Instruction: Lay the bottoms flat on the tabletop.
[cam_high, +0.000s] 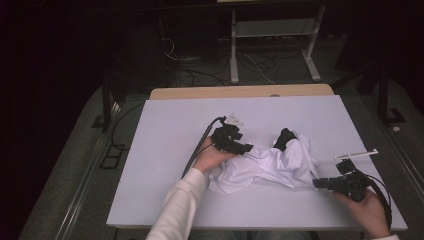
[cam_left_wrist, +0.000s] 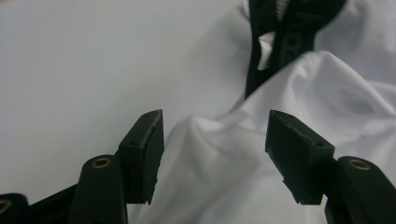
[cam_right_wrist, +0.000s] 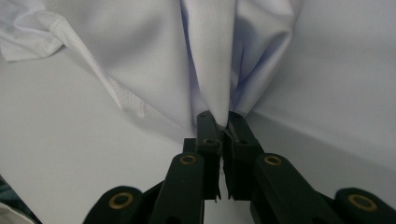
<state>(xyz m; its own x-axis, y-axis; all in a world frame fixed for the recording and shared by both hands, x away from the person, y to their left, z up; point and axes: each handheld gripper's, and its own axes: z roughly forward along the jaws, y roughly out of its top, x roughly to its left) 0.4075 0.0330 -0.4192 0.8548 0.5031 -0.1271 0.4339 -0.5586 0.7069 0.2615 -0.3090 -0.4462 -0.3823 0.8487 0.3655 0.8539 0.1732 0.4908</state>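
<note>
A crumpled white garment (cam_high: 270, 167) lies on the white table (cam_high: 165, 130), with a black part (cam_high: 285, 137) at its far side. My left gripper (cam_high: 244, 148) hovers at the garment's left end, jaws open, nothing pinched between them. In the left gripper view the gripper (cam_left_wrist: 215, 144) looks over white cloth (cam_left_wrist: 327, 84) toward the black part (cam_left_wrist: 285, 37). My right gripper (cam_high: 317, 183) sits at the garment's right edge. In the right gripper view its jaws (cam_right_wrist: 224, 126) are shut on a fold of the white garment (cam_right_wrist: 154, 56).
A wooden strip (cam_high: 240, 91) runs along the table's far edge. Beyond it stand the legs of a white frame (cam_high: 272, 30) and loose cables (cam_high: 200, 70) on the floor. Bare tabletop lies left of and beyond the garment.
</note>
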